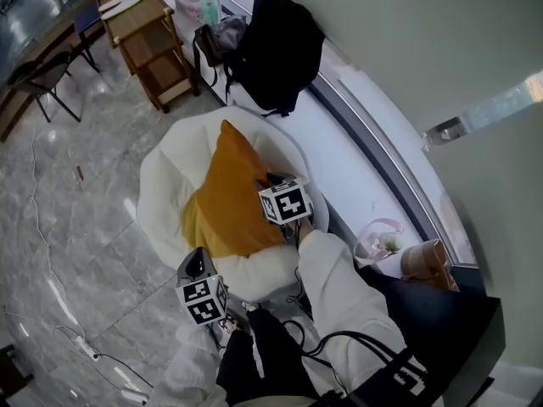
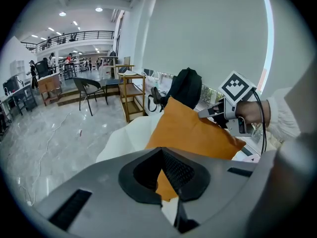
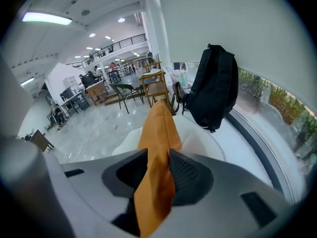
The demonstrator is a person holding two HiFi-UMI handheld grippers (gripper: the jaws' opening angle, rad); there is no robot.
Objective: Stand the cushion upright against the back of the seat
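Matt cloth cushion [image 1: 225, 197], plush white seat [image 1: 165, 185], glossy polished floor [image 1: 76, 227].

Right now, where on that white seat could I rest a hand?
Bare seat lies left of the cushion, out to the rim. The right side is crowded: the right tool straddles the cushion there, beside the ledge.

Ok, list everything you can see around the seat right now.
round seat: one, white, on the marble floor
cushion: one, mustard orange, propped in the seat
backpack: one, black, on the window ledge
shelf cart: one, wooden, beyond the seat
chair: one, dark, far left
container: one, pink, on the ledge
left gripper: one, grey, at the cushion's lower corner
right gripper: one, grey, jaws apart around the cushion's edge
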